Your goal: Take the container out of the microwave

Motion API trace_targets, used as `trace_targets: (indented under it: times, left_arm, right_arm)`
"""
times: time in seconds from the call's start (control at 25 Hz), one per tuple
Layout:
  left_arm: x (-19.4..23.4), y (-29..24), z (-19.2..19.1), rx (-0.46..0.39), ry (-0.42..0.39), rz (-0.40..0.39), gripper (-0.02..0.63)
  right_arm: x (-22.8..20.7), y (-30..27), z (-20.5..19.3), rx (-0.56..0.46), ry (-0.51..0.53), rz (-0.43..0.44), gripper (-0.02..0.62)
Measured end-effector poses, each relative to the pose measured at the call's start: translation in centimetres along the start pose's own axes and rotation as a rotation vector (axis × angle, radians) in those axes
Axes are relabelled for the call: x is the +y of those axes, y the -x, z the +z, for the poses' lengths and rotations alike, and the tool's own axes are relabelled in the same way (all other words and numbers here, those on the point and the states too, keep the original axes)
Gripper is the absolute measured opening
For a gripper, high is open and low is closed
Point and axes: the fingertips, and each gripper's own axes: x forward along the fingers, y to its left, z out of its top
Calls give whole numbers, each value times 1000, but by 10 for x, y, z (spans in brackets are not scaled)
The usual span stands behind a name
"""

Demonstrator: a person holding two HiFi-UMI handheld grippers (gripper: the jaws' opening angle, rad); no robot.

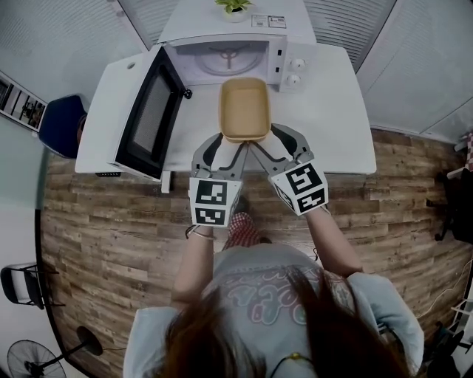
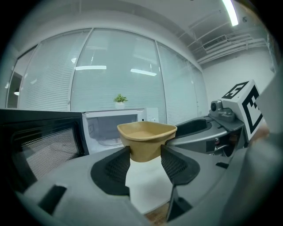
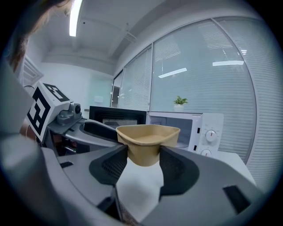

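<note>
Head view: we hold the container [image 1: 244, 109] at frame centre, just outside the microwave [image 1: 229, 55] and above the table [image 1: 332, 111]. Our left gripper [image 1: 222, 140] and right gripper [image 1: 266, 136] each clamp a near corner, likely for level carrying. The open door [image 1: 151, 114] stands left, the plant [image 1: 234, 6] at the top; neither seems to obstruct.

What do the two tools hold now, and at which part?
The tan container: the left tool grips its near left corner, the right tool its near right corner.
</note>
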Motion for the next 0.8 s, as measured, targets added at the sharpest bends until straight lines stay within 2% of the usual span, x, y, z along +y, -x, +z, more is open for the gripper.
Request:
trace_targets:
  times: [0.8]
  left_arm:
    - [-44,67,-4,-33,1,29,215]
  right_arm:
    - [47,64,1,-55,1,26,229]
